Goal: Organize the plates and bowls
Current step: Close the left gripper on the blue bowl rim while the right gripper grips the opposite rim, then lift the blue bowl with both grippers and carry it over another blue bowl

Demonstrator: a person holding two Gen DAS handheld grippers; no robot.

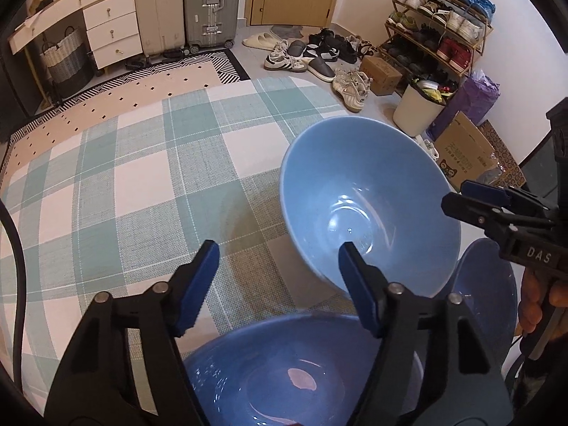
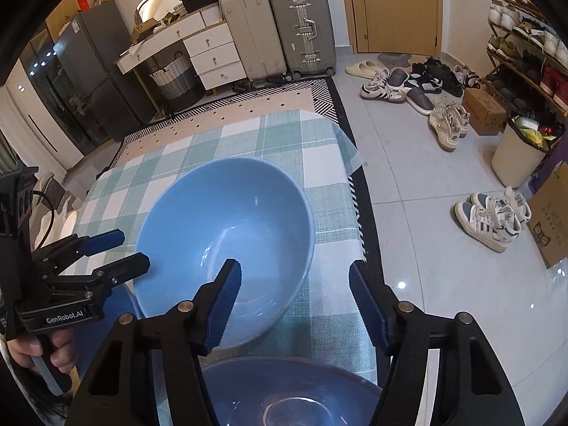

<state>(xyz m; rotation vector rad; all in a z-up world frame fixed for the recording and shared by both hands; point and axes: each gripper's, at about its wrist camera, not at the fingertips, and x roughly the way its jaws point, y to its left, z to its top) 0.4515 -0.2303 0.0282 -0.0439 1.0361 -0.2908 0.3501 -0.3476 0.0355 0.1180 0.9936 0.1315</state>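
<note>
A light blue bowl (image 1: 369,206) stands on the checked tablecloth (image 1: 142,184), also in the right wrist view (image 2: 227,234). My left gripper (image 1: 278,259) is open, its right finger at the bowl's near rim, above a darker blue dish (image 1: 284,372). My right gripper (image 2: 294,284) is open, its left finger inside the bowl's rim, its right finger outside; a blue dish (image 2: 294,394) lies under it. The right gripper (image 1: 472,202) shows in the left wrist view beside another blue dish (image 1: 486,284). The left gripper (image 2: 117,248) shows in the right wrist view.
The table's right edge (image 2: 358,220) drops to a tiled floor with shoes (image 2: 490,220), a shoe rack (image 1: 440,21), a bin (image 1: 419,106) and cardboard boxes (image 1: 461,152). Suitcases (image 2: 280,28) and drawers (image 2: 209,53) stand at the far wall.
</note>
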